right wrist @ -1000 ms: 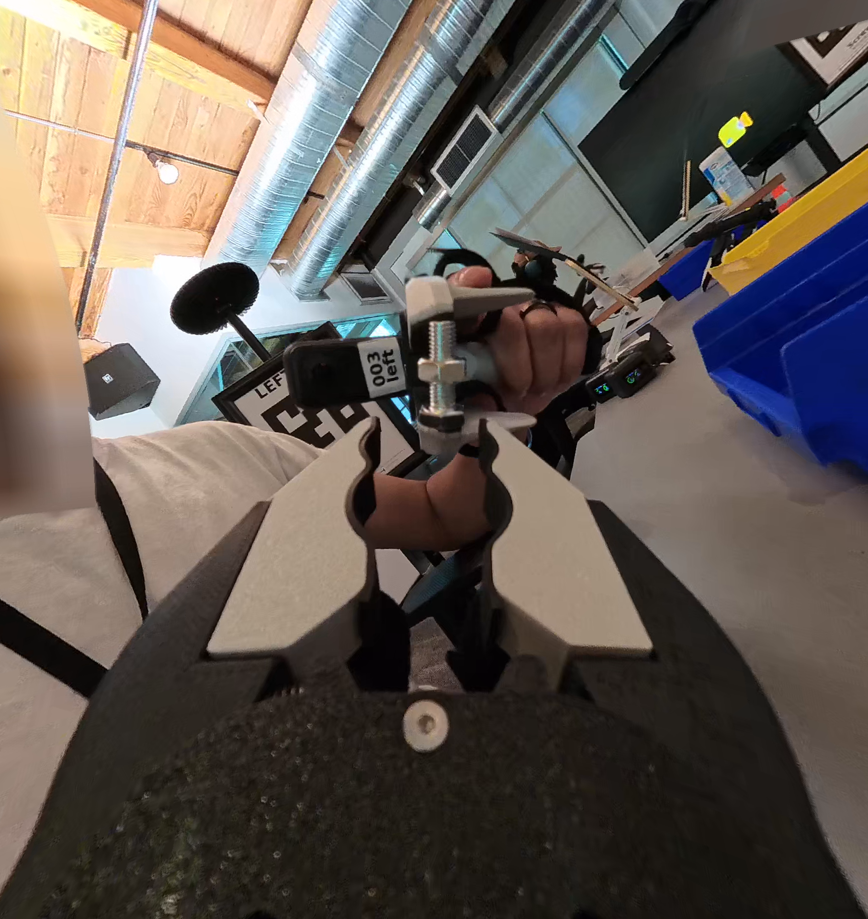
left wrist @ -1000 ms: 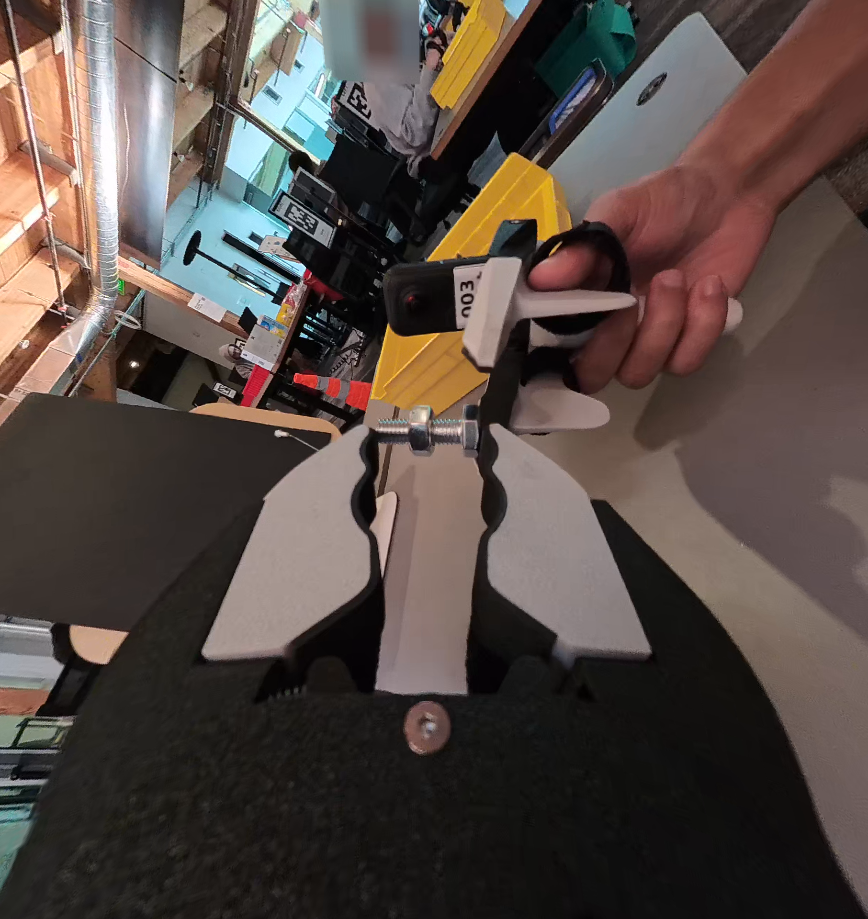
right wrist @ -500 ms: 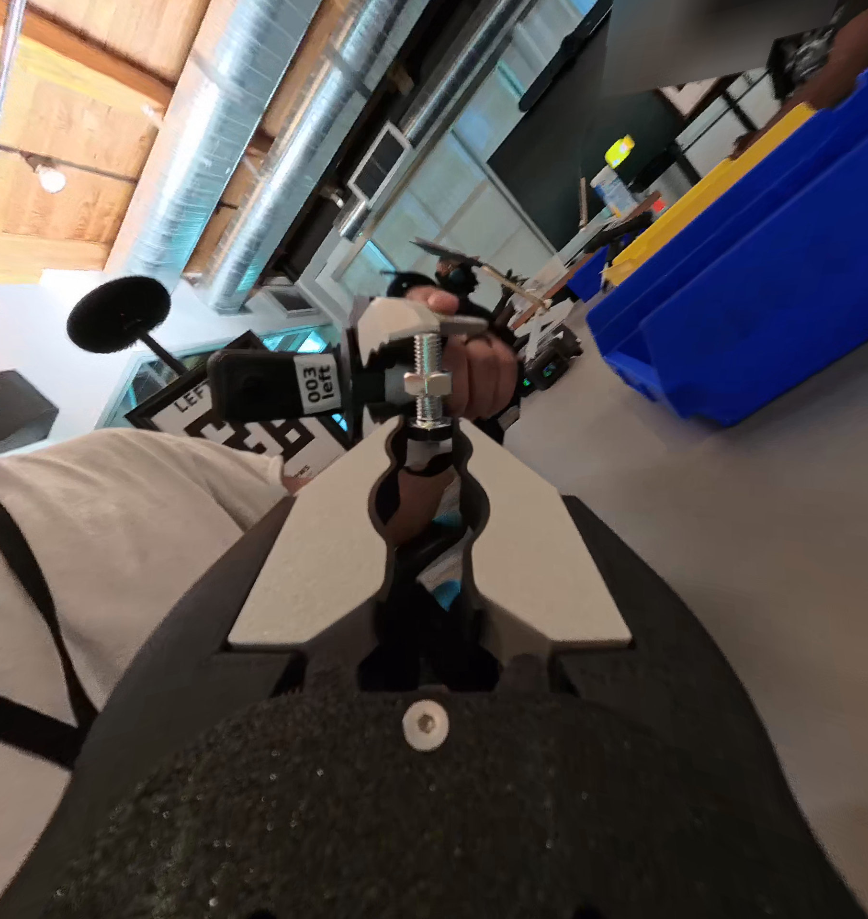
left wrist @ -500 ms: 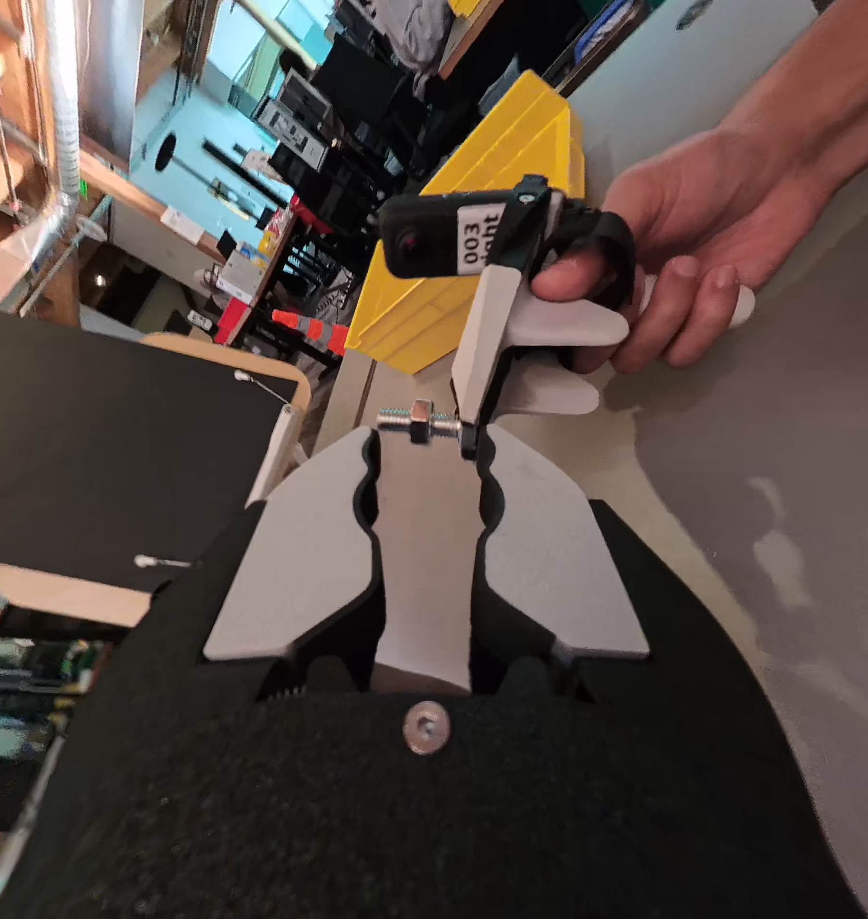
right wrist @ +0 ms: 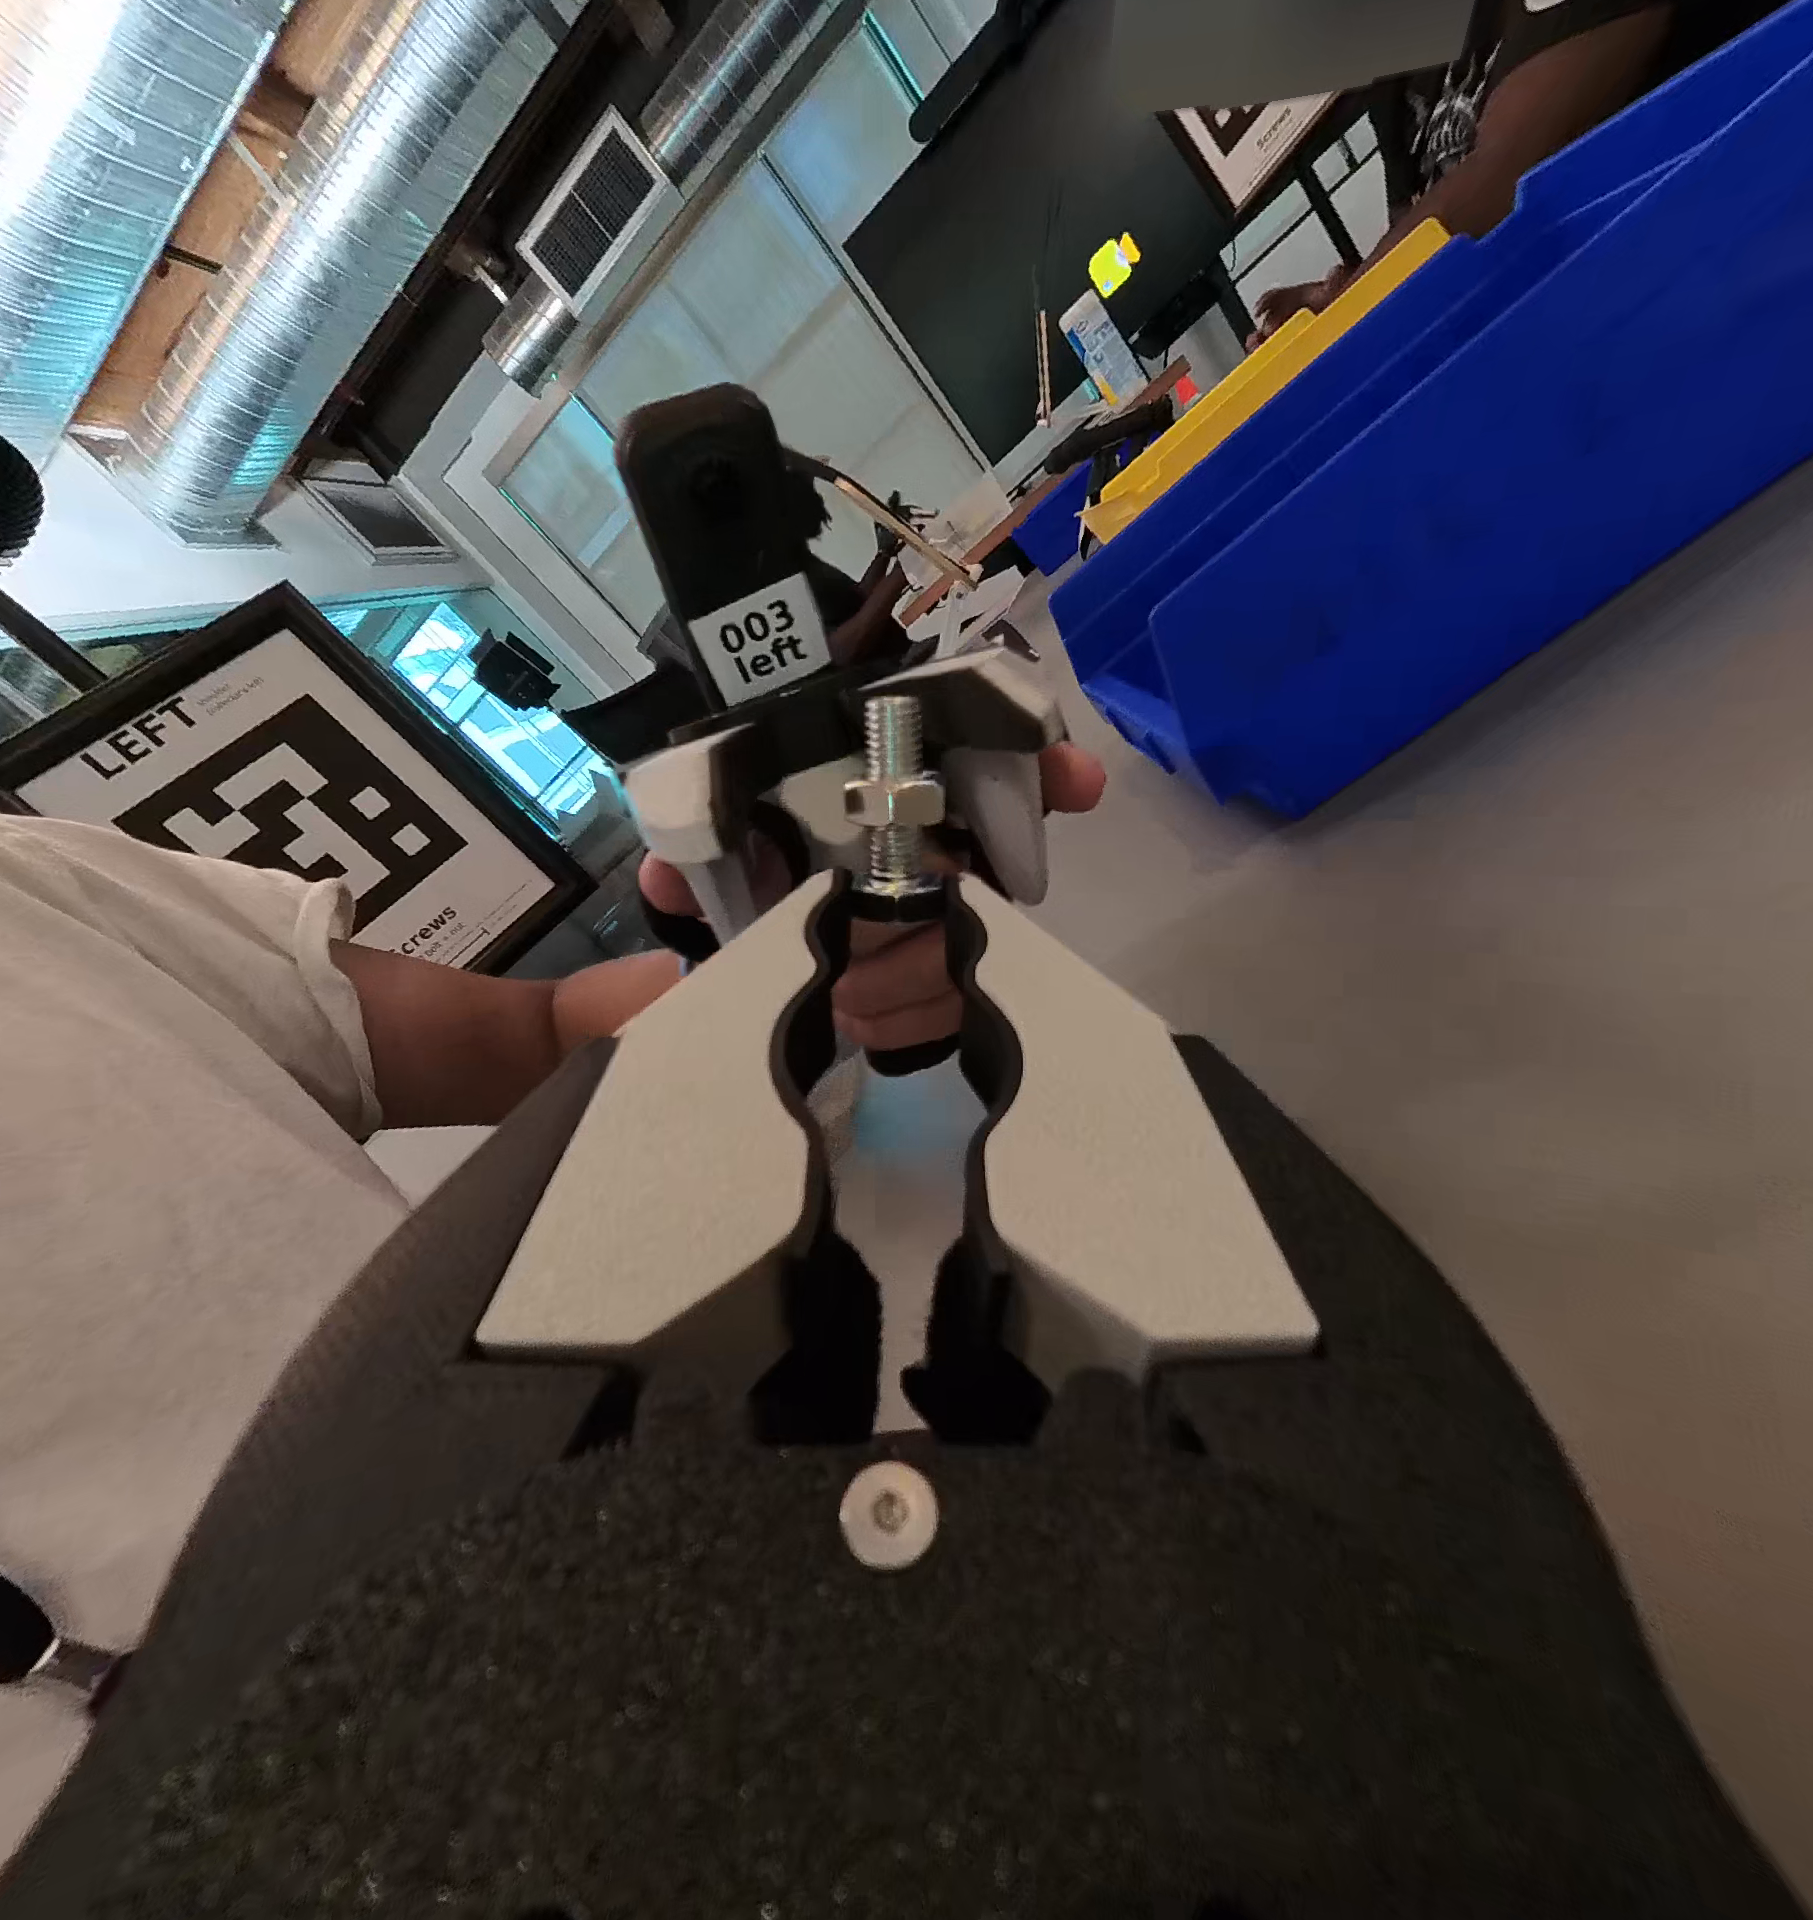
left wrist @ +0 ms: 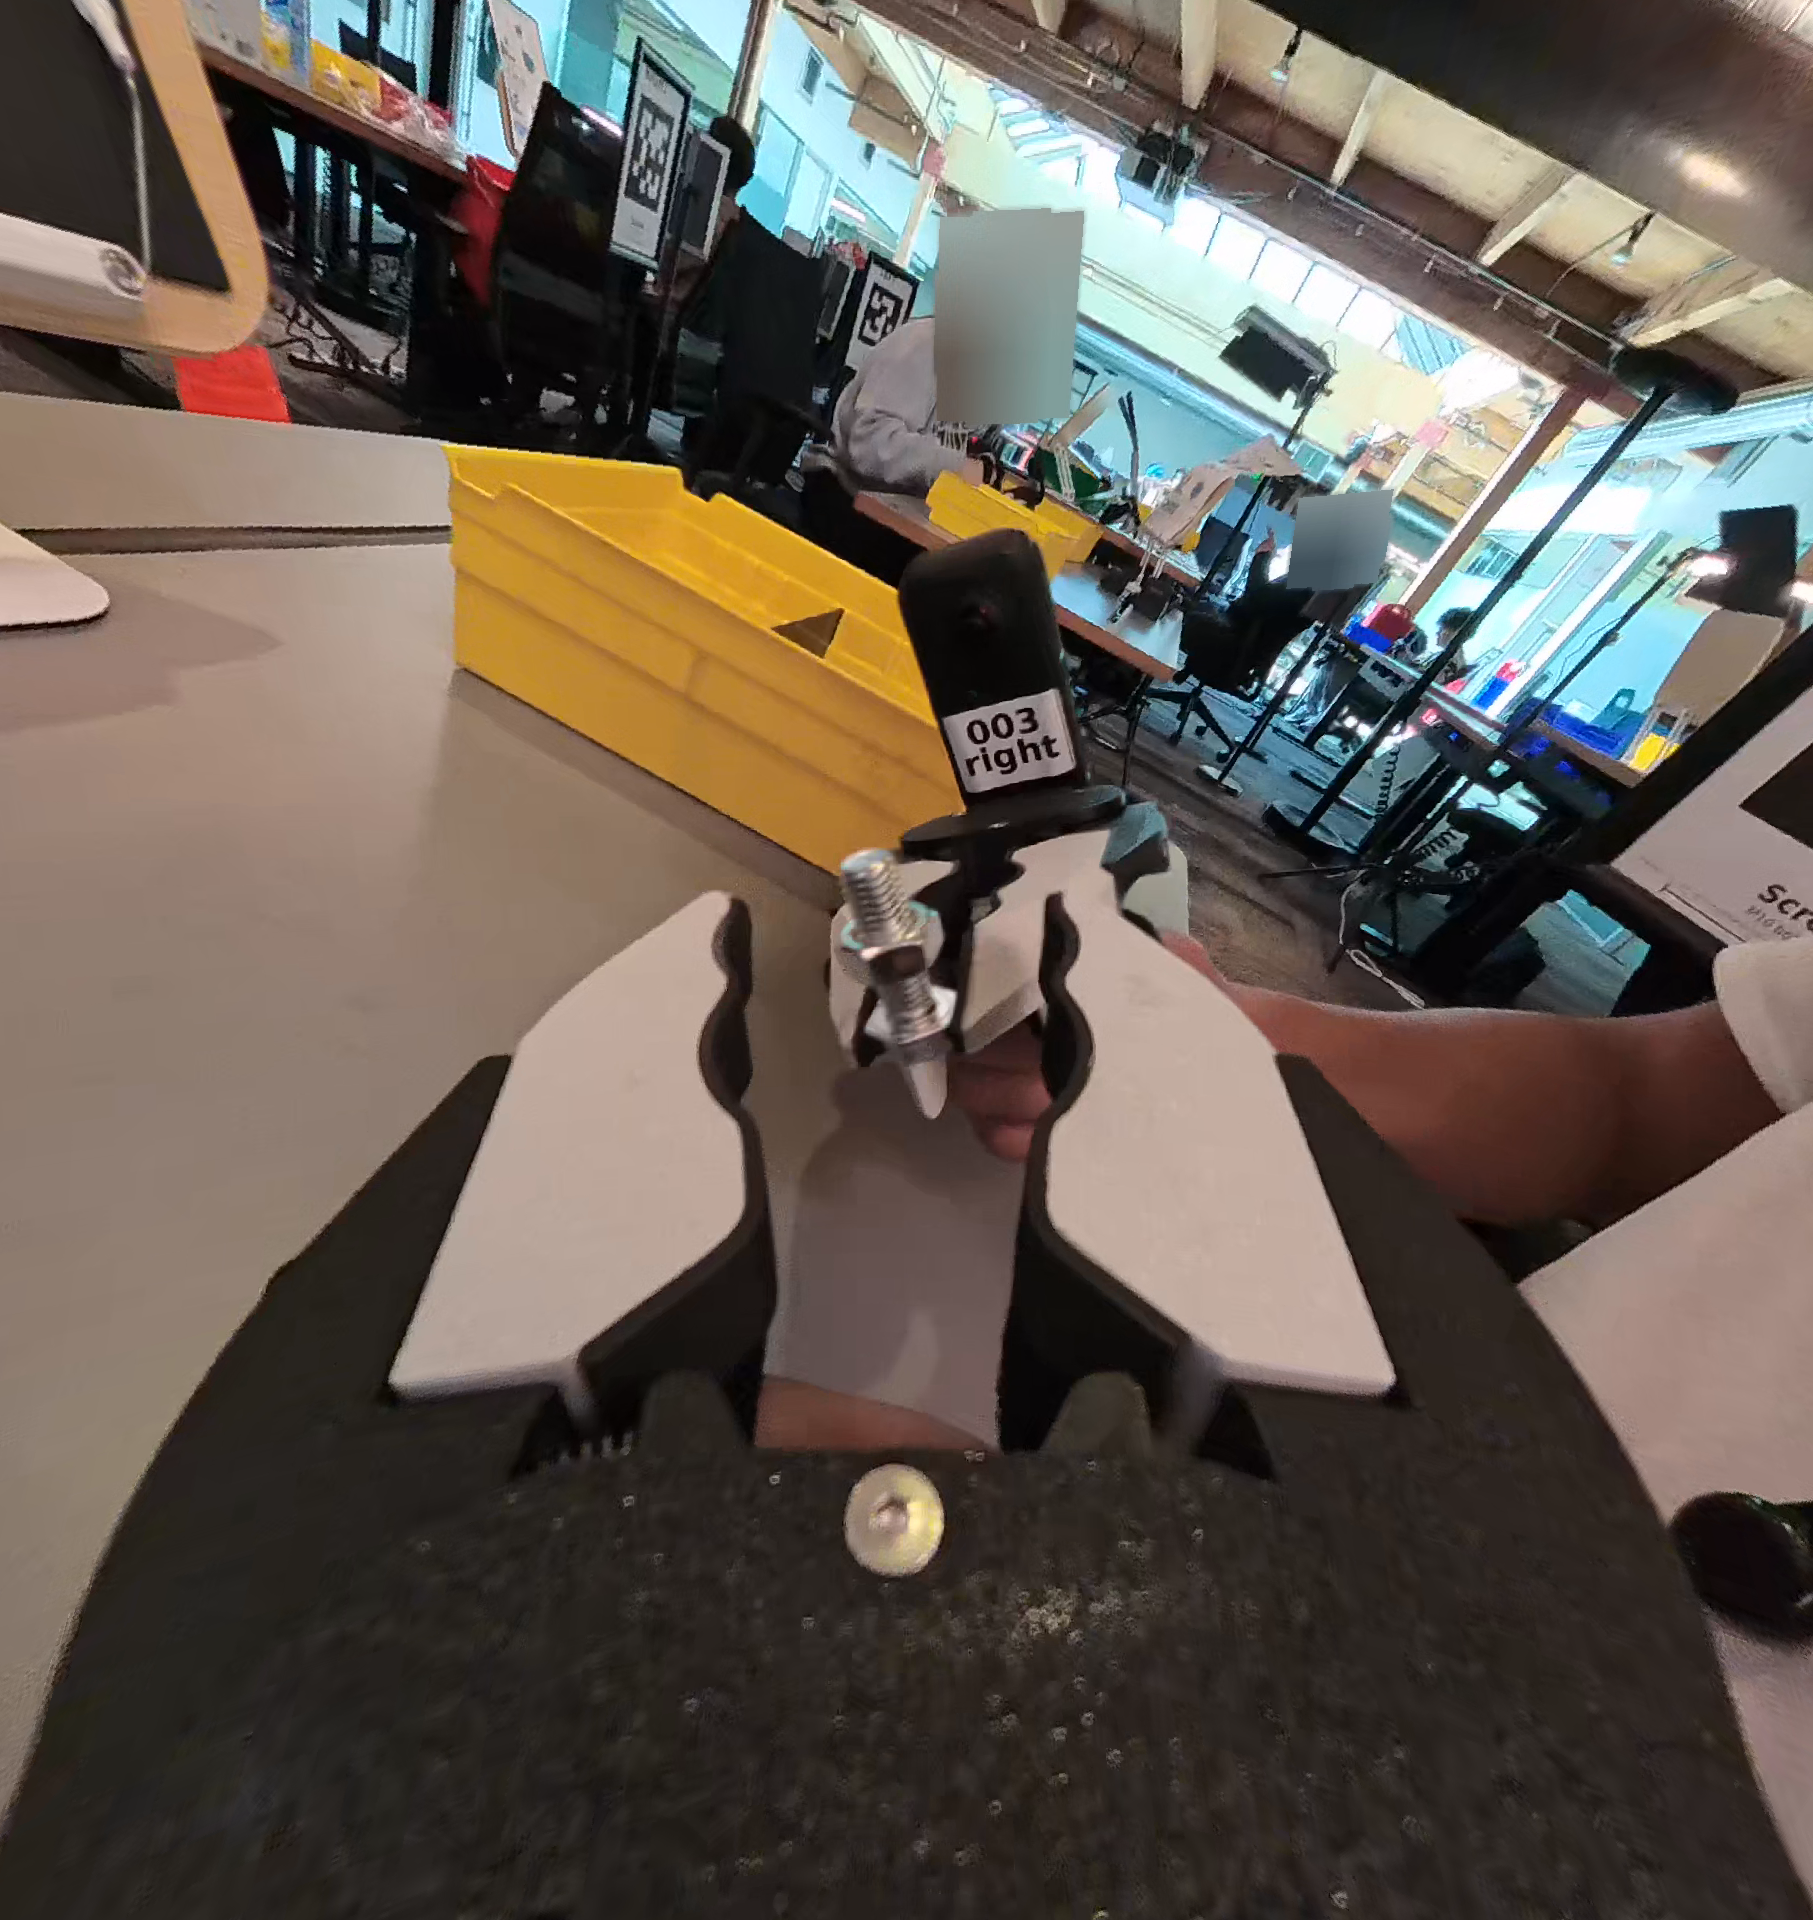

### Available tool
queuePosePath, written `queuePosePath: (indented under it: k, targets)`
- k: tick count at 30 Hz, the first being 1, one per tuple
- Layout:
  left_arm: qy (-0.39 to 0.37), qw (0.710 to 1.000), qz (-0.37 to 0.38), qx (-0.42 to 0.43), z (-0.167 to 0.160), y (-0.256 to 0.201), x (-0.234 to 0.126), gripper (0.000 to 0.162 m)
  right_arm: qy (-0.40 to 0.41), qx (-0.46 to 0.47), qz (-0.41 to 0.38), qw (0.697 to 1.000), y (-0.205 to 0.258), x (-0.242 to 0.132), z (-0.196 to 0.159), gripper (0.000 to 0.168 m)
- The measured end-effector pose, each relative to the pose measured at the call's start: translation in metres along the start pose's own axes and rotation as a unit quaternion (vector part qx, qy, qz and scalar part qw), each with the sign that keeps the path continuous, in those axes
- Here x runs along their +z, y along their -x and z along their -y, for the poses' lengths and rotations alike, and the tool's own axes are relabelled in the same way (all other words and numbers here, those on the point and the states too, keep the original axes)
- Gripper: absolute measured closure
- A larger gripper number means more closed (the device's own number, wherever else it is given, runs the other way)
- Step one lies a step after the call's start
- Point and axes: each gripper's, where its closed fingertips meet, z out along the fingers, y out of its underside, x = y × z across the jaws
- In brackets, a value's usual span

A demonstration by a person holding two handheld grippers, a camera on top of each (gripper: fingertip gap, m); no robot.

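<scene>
Left tool (left wrist: 886,940): spread wide, empty, over the table (left wrist: 206,935).
Bolt (right wrist: 894,805): head clamped in the right tool (right wrist: 897,904); nut mid-shaft.
Clearance: yellow bin (left wrist: 694,644) beyond; blue bin (right wrist: 1504,499) at the right.
Hidden: bolt head.

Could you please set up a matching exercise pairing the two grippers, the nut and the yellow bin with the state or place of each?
Column A:
1. left gripper
2. right gripper
3. nut
4. yellow bin

Column B:
a. threaded partway along the bolt
b. open, holding nothing
c. resting on the table
d. shut on the bolt's head

Pairs: 1-b, 2-d, 3-a, 4-c
</scene>
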Motion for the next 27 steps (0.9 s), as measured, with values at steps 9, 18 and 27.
queuePosePath:
  k: [9,18,27]
  targets:
    - [-0.034,0.999,-0.041,-0.006,0.013,-0.019,-0.019,0.143,-0.057,0.002,-0.044,0.997,-0.019,-0.024,0.026,0.152]
    - [-0.004,0.999,0.001,-0.040,-0.001,-0.006,0.004,0.101,-0.020,-0.014,-0.003,1.000,0.001,0.011,0.006,0.152]
    - [-0.045,0.997,-0.005,-0.063,0.017,-0.014,-0.014,0.105,-0.071,0.010,-0.053,0.996,-0.023,-0.008,0.025,0.152]
